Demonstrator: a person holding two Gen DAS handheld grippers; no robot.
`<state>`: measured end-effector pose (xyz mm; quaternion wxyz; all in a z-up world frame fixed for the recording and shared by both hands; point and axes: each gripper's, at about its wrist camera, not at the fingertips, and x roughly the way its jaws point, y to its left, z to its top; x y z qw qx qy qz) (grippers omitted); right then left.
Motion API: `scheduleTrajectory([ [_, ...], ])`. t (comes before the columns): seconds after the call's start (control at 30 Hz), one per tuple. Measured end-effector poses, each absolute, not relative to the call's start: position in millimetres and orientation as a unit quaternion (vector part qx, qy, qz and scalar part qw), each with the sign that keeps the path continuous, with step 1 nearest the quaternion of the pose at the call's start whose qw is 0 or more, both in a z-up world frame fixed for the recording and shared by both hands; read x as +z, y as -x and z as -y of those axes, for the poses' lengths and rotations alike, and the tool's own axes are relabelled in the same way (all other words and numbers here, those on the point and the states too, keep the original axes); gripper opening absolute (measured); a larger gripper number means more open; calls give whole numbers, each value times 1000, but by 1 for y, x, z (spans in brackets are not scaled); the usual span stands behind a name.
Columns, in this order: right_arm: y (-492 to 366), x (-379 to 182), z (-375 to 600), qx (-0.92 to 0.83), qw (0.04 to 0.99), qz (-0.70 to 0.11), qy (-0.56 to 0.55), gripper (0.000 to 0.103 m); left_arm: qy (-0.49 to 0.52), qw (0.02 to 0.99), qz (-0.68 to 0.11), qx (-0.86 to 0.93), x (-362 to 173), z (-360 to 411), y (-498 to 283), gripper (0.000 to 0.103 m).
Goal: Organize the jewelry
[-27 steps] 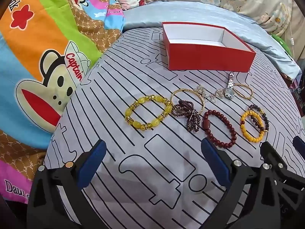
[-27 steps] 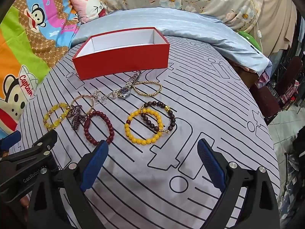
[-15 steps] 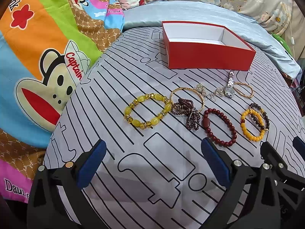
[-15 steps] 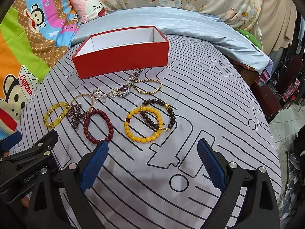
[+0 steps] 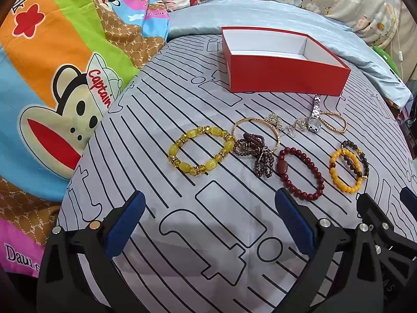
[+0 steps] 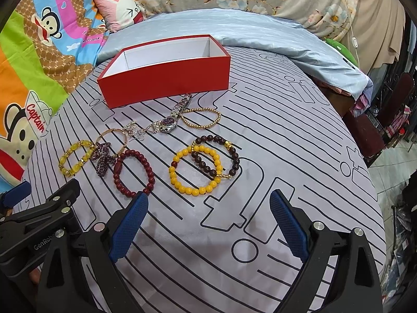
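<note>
A red box (image 5: 284,75) (image 6: 166,83) with a white, empty inside stands at the back of the striped grey cloth. In front of it lie several pieces: a pale yellow bracelet (image 5: 182,165) (image 6: 65,160), a gold bangle (image 5: 242,125), purple beads (image 5: 258,154), a dark red bracelet (image 5: 310,172) (image 6: 149,172), an orange-yellow bracelet (image 6: 182,182) overlapping a dark brown one (image 6: 234,160), a silver watch (image 6: 169,124) and a thin gold chain (image 6: 200,126). My left gripper (image 5: 209,206) is open and empty, near of the jewelry. My right gripper (image 6: 208,206) is open and empty, just short of the orange-yellow bracelet.
A cartoon monkey blanket (image 5: 52,78) lies to the left. A light blue quilt (image 6: 234,28) and a pink pillow (image 6: 120,10) lie behind the box. The cloth drops off on the right toward a dark chair (image 6: 391,109) and floor.
Both grippers have drawn back slightly toward me, so the jewelry sits a little farther up in the views. Nothing was taken hold of; both stay open.
</note>
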<state>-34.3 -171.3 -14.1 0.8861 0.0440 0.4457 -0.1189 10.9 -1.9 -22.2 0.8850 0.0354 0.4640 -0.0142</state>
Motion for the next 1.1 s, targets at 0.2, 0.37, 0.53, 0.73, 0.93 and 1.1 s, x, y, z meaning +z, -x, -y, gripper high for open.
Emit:
scheduleTrajectory([
  [0.2, 30, -19, 175, -125, 882, -453, -44, 92, -26, 880, -473, -4, -28, -6, -18, 97],
  [0.37, 28, -20, 175, -126, 877, -461, -40, 92, -27, 880, -474, 0, -28, -7, -19, 97],
  [0.53, 28, -21, 175, -126, 876, -465, -38, 92, -27, 879, -477, 1, -30, -8, -20, 97],
  [0.73, 28, -23, 175, -128, 880, -456, -35, 92, -29, 877, -480, 1, -32, -7, -20, 97],
  [0.93, 28, -22, 176, -134, 881, -454, -22, 92, -30, 877, -480, 1, -33, -6, -21, 97],
  [1.1, 27, -23, 176, -132, 879, -457, -28, 92, -31, 877, -480, 1, -33, -6, -21, 97],
])
